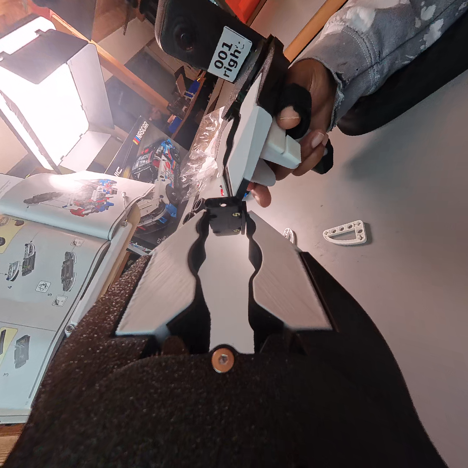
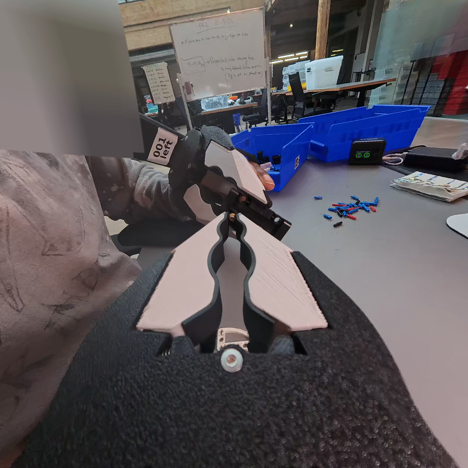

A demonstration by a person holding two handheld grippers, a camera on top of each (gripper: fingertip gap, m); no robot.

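Black block (image 1: 224,222), a small built-up piece with round holes and tan pins set in its face, sits clamped between the tips of the left gripper (image 1: 225,220), held up off the grey tabletop (image 2: 379,278). The left jaws are narrow, one tip pressed on each side of the black block.

The right gripper (image 2: 231,219) meets it from the opposite side. Its jaws are drawn almost together, and a small tan pin (image 2: 231,216) shows between their tips, right against the edge of the block; whether the pin is already seated in the block cannot be told. A person's hand (image 1: 304,131) in a grey mottled sleeve squeezes the right gripper's white handle.

Right of the left jaws, flat on the tabletop and well apart from them, lies a white curved beam (image 1: 345,233) with a row of holes. Left of those jaws an open instruction booklet (image 1: 63,202) rests on a stand; beyond it are a box picturing a race car (image 1: 157,164) and a crumpled clear bag (image 1: 202,152).

Ahead and right of the right jaws lies a loose heap of small blue, red and black pins (image 2: 352,206). Farther off stand blue bins (image 2: 291,157), with a small dark device (image 2: 367,154) showing a lit screen beside them
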